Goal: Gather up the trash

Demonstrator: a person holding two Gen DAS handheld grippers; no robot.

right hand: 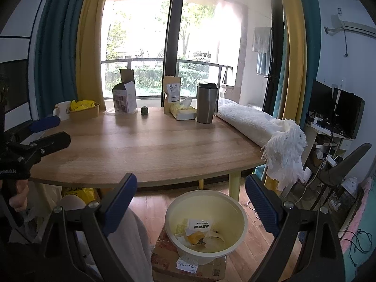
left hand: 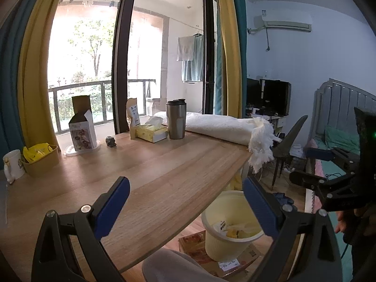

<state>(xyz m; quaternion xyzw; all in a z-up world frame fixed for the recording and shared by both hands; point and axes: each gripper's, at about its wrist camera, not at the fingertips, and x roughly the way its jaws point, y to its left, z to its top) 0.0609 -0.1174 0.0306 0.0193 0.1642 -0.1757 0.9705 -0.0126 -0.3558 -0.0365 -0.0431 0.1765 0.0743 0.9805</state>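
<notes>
The pale yellow trash bin (right hand: 206, 225) stands on a cardboard box (right hand: 188, 265) on the floor beside the bench (right hand: 145, 150), paper scraps inside. Above it the right tool (right hand: 191, 202) gapes wide, holding nothing. The left tool (left hand: 185, 202), equally wide and empty, hovers over the bench edge.

Wooden table (right hand: 145, 150) with tumbler (right hand: 205, 103), tissue box (right hand: 183, 111), rolled blanket (right hand: 249, 119).

Desk (right hand: 145, 150), wood top. Rear edge, L to R: white mug (right hand: 63, 109), yellow tray (right hand: 85, 114), opened carton (right hand: 124, 98), kraft pouch (right hand: 172, 92), tissue box (right hand: 183, 112) w/ steel tumbler (right hand: 206, 103) just beside. White fringed blanket (right hand: 265, 129) overhangs R corner.
</notes>
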